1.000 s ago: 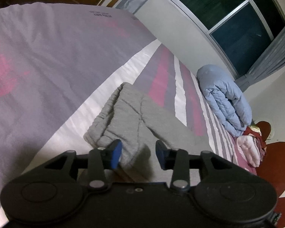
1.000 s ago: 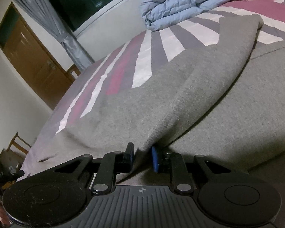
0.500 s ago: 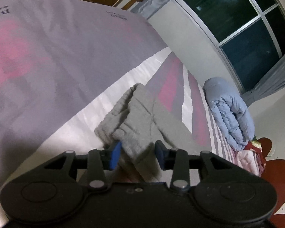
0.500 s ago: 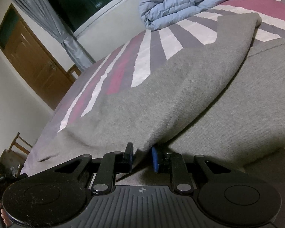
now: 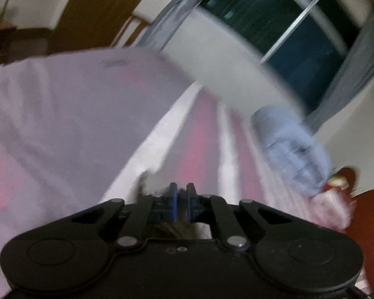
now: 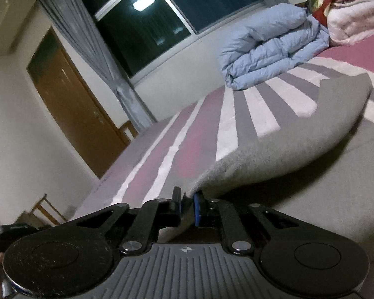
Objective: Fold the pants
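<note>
The grey pants (image 6: 299,154) lie on the striped bed, lifted at one edge in the right wrist view. My right gripper (image 6: 187,208) is shut on that edge of the pants and holds it off the bed. In the blurred left wrist view my left gripper (image 5: 181,203) is shut, with a bit of grey pants fabric (image 5: 182,231) showing beneath and behind its blue pads; most of the pants are hidden below the gripper body.
The bed (image 5: 62,124) has a lilac, pink and white striped cover. A folded blue duvet (image 6: 274,54) and a pink and white blanket pile (image 6: 356,22) lie at the far end. A window, grey curtains, a wooden door (image 6: 72,109) and chairs stand beyond.
My left gripper has closed on the pants cuff and swung upward, blurring its view. My right gripper has lifted its held pants edge higher, showing more of the room.
</note>
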`<action>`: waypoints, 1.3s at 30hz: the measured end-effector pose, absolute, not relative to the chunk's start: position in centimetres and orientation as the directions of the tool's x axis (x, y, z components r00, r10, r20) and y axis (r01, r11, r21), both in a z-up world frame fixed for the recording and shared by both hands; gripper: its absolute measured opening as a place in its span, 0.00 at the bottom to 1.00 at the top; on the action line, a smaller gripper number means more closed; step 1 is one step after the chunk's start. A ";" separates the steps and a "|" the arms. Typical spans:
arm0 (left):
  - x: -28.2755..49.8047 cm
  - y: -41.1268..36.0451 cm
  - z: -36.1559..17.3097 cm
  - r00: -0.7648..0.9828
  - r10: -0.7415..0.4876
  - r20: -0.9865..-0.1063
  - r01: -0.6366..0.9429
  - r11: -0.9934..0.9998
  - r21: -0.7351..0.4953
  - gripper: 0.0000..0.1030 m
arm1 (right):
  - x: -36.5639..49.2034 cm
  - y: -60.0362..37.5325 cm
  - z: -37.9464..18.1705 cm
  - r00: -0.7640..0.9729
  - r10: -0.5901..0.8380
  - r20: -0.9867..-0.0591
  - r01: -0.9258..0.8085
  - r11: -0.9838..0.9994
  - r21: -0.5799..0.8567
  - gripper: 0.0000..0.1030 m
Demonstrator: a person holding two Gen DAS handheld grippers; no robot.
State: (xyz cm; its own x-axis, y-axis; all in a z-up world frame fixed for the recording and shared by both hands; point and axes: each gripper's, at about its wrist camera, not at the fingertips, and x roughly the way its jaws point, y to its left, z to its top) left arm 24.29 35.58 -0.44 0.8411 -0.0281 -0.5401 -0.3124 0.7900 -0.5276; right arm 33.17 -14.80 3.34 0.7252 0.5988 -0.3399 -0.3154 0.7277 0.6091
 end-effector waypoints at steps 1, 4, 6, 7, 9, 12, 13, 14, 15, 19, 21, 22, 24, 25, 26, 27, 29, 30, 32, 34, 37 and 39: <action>24.6 35.5 -2.2 0.794 -0.008 -0.607 -0.356 0.804 -0.477 0.00 | 33.3 -13.9 1.7 0.687 0.601 -0.407 -0.303 0.747 0.592 0.10; 23.2 35.9 -5.4 0.768 -0.030 -0.639 -0.380 0.782 -0.493 0.00 | 33.4 -13.0 -3.0 0.598 0.582 -0.551 -0.227 0.782 0.580 0.10; 21.8 36.4 -5.4 0.799 -0.044 -0.599 -0.371 0.749 -0.550 0.00 | 32.8 -13.6 -3.2 0.602 0.593 -0.534 -0.223 0.767 0.601 0.10; 21.2 36.6 -5.3 0.810 -0.047 -0.584 -0.369 0.734 -0.570 0.00 | 32.8 -13.7 -3.2 0.598 0.595 -0.537 -0.230 0.769 0.597 0.10; 20.0 37.0 -4.9 0.822 -0.053 -0.567 -0.370 0.707 -0.603 0.06 | 33.0 -13.7 -2.8 0.594 0.598 -0.538 -0.244 0.771 0.588 0.10; 18.7 36.4 -4.5 0.844 -0.079 -0.530 -0.356 0.656 -0.666 0.24 | 33.4 -14.1 -2.6 0.587 0.605 -0.539 -0.240 0.765 0.597 0.10; 18.5 36.3 -4.4 0.843 -0.086 -0.532 -0.359 0.647 -0.673 0.27 | 33.3 -14.1 -2.5 0.591 0.606 -0.533 -0.242 0.763 0.599 0.10; 18.5 36.1 -4.5 0.836 -0.094 -0.540 -0.366 0.637 -0.678 0.32 | 33.2 -14.2 -2.3 0.595 0.605 -0.530 -0.244 0.764 0.598 0.10; 18.7 36.0 -4.6 0.829 -0.102 -0.549 -0.376 0.626 -0.684 0.32 | 33.1 -14.3 -2.3 0.599 0.602 -0.528 -0.242 0.764 0.598 0.10; 19.7 35.5 -5.8 0.829 -0.146 -0.540 -0.370 0.580 -0.726 0.34 | 32.9 -13.7 -1.7 0.610 0.598 -0.521 -0.226 0.761 0.608 0.10; 20.1 35.6 -6.2 0.837 -0.179 -0.516 -0.353 0.544 -0.761 0.34 | 33.0 -13.7 -1.6 0.607 0.598 -0.523 -0.223 0.760 0.610 0.10; 20.5 35.5 -6.4 0.839 -0.197 -0.507 -0.347 0.523 -0.779 0.34 | 33.0 -13.7 -1.4 0.608 0.600 -0.520 -0.222 0.758 0.614 0.10; 21.3 35.3 -6.8 0.824 -0.204 -0.529 -0.370 0.515 -0.773 0.33 | 33.1 -13.7 -1.3 0.608 0.601 -0.519 -0.225 0.757 0.614 0.10; 21.6 35.2 -7.0 0.818 -0.201 -0.538 -0.381 0.512 -0.770 0.33 | 33.0 -13.7 -1.4 0.608 0.601 -0.518 -0.226 0.757 0.613 0.10; 21.7 35.1 -7.2 0.810 -0.200 -0.551 -0.392 0.515 -0.762 0.33 | 33.1 -13.7 -1.4 0.608 0.602 -0.517 -0.226 0.756 0.614 0.10; 21.9 34.9 -7.5 0.799 -0.198 -0.568 -0.406 0.520 -0.752 0.33 | 33.2 -13.6 -1.5 0.606 0.603 -0.518 -0.226 0.755 0.615 0.10; 21.8 34.9 -7.7 0.819 -0.206 -0.535 -0.383 0.499 -0.778 0.33 | 33.1 -13.8 -1.6 0.605 0.605 -0.517 -0.228 0.754 0.616 0.10; 21.8 35.0 -7.7 0.833 -0.205 -0.514 -0.372 0.480 -0.795 0.33 | 33.2 -13.8 -1.6 0.604 0.606 -0.517 -0.230 0.754 0.616 0.10; 21.5 35.6 -7.2 0.879 -0.203 -0.432 -0.310 0.445 -0.840 0.33 | 33.2 -13.8 -1.7 0.607 0.609 -0.510 -0.230 0.750 0.621 0.10; 21.3 35.7 -6.5 0.903 -0.179 -0.390 -0.275 0.456 -0.846 0.33 | 33.3 -13.8 -1.7 0.609 0.610 -0.507 -0.225 0.746 0.627 0.10; 22.2 35.6 -6.9 0.875 -0.188 -0.446 -0.313 0.484 -0.817 0.33 | 33.6 -13.8 -1.9 0.605 0.611 -0.510 -0.216 0.743 0.634 0.10; 23.0 35.8 -7.4 0.851 -0.198 -0.487 -0.341 0.498 -0.797 0.33 | 33.9 -13.7 -2.1 0.599 0.610 -0.519 -0.204 0.743 0.637 0.10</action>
